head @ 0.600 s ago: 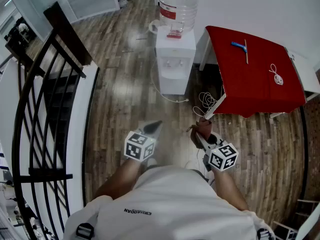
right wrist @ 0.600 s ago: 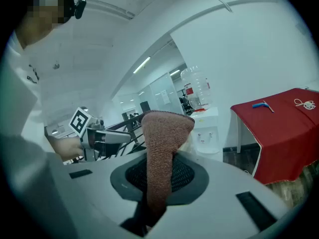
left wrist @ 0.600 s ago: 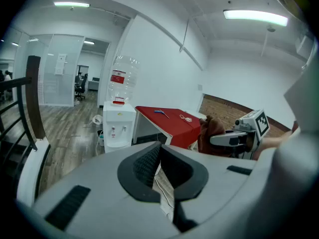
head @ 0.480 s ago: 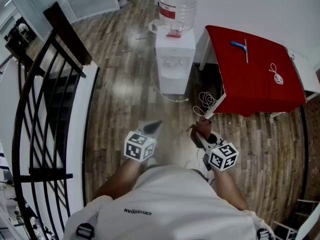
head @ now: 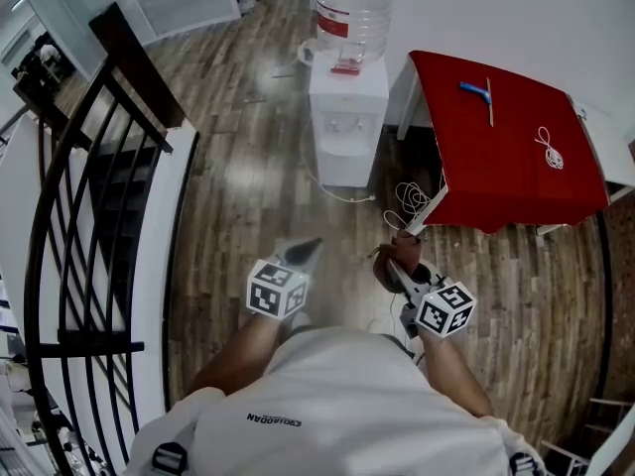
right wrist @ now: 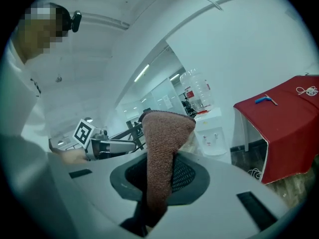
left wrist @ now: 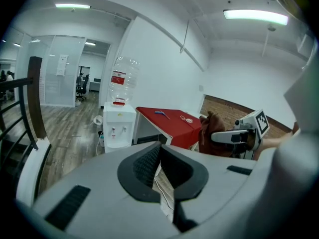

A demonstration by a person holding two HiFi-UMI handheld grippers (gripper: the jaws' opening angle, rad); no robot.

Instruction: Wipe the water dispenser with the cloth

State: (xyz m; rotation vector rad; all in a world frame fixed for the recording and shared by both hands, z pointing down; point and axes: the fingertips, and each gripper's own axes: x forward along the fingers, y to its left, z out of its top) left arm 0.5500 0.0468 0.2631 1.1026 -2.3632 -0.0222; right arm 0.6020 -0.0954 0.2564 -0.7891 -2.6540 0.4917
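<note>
Two grippers sit low by the person's waist; the right gripper (head: pixel 400 269) is clamped on the cloth (right wrist: pixel 162 148), the left gripper (head: pixel 302 253) closed on nothing; the dispenser (head: pixel 347 127) stands upright straight ahead, well apart across the floor (head: pixel 248 186); the cloth-bearing right likely must reach forward.

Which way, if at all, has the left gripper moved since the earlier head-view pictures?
No. The left gripper lies at the same spot over the floor planks, pointing the same way and no nearer the water dispenser than before.
</note>
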